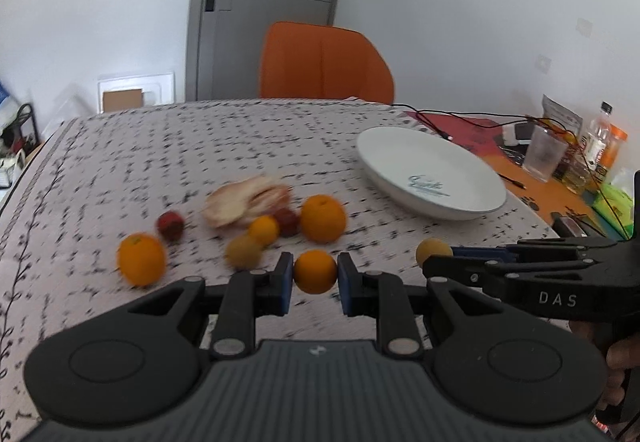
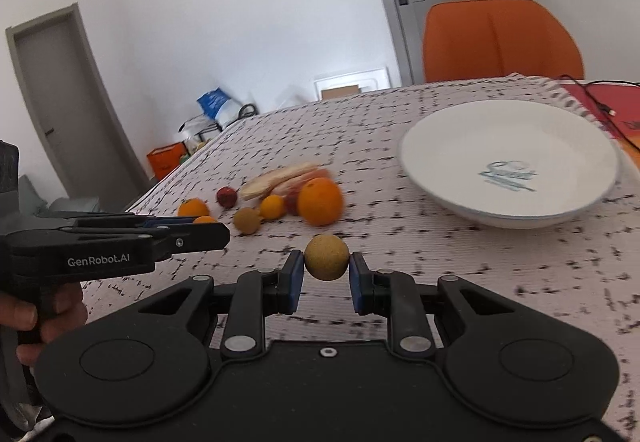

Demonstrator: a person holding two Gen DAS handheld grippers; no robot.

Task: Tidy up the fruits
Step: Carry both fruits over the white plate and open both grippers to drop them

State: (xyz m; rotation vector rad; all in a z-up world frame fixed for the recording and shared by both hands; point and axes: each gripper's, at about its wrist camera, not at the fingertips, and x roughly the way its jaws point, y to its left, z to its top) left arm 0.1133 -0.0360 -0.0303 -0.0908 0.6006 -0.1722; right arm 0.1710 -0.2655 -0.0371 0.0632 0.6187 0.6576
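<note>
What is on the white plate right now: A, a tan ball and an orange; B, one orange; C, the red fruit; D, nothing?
D: the white plate shows only its printed logo, while the small orange sits in the left gripper and the tan fruit in the right gripper.

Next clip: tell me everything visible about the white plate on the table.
The white plate is round and shallow with a raised rim, glossy like glazed ceramic. A blue script logo with small print under it sits on its inner surface, off centre. It holds nothing; none of the fruit is in it. It rests flat on the patterned tablecloth, right of the fruit pile in both views, touched by neither tool. A black cable runs behind it.
</note>
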